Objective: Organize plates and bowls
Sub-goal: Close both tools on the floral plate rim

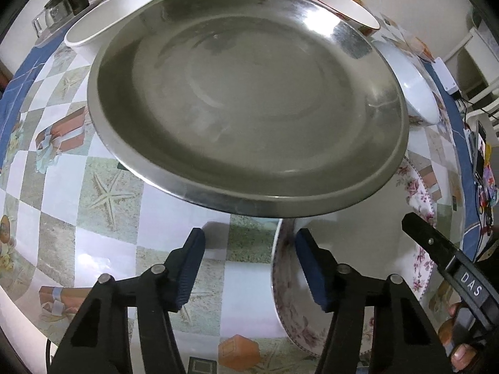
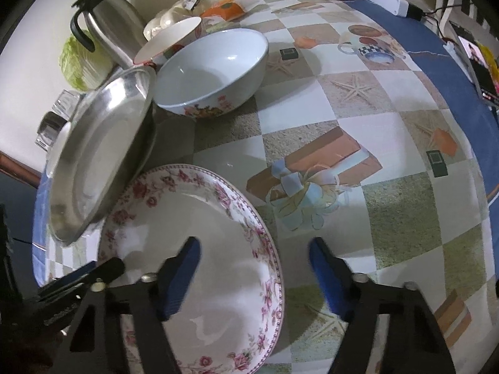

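A large steel plate point(image 1: 249, 93) lies in front of my left gripper point(image 1: 249, 268), its near right edge resting on a floral plate point(image 1: 418, 193). The left gripper is open and empty, just short of the steel rim. In the right wrist view the steel plate point(image 2: 96, 155) leans tilted on the floral plate point(image 2: 199, 249). My right gripper point(image 2: 254, 274) is open and empty, its left finger above the floral plate. A white floral bowl point(image 2: 215, 71) and a red-trimmed bowl point(image 2: 171, 37) sit behind. A white oval dish point(image 1: 109, 15) lies at the far left.
A steel jug point(image 2: 106, 25), a cabbage point(image 2: 78, 62) and glass items point(image 1: 62, 3) stand by the wall. Food packets point(image 2: 224, 9) lie at the back. A white box point(image 2: 388, 0) with cables and a phone point(image 2: 477, 62) sit at the table's right edge. The patterned tablecloth point(image 2: 343, 124) covers the table.
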The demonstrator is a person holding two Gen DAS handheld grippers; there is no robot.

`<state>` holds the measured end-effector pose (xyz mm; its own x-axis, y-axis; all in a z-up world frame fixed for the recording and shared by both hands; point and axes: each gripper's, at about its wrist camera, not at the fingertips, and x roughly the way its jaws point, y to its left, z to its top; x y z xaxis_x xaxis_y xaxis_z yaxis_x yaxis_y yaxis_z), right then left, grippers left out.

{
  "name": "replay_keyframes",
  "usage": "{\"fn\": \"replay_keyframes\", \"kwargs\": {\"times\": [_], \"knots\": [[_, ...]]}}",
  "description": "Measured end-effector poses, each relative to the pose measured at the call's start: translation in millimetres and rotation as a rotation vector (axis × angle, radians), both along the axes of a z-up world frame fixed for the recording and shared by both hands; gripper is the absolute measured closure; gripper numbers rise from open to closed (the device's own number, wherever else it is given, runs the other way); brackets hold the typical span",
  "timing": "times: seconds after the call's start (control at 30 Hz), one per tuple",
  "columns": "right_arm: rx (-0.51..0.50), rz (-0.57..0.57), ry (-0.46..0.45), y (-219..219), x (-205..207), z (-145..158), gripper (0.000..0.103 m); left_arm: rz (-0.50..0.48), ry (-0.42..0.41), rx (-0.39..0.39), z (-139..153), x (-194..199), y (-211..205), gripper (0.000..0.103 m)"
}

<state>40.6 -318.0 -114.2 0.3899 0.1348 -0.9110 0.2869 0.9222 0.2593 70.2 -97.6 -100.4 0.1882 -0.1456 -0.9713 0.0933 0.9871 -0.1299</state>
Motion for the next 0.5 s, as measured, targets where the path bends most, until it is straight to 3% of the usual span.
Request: {"fn": "replay_keyframes", "kwargs": {"times": [0.13, 0.3, 0.5], "knots": [[0.035, -0.004, -0.007, -5.0, 0.8, 1.6, 0.064, -0.015, -0.002, -0.019, -2.2, -0.7, -4.1, 0.052], [0.028, -0.012, -0.006, -9.6, -4.5, -0.4, 0.074, -0.034, 0.008, -0.071, -2.7, -0.9, -6.3, 0.073], [0.059, -0.039, -0.013, -16.3, -12.7, 1.8, 0.082, -0.054, 0.018, -0.091, -5.8, -1.3, -15.1, 0.08]]}}
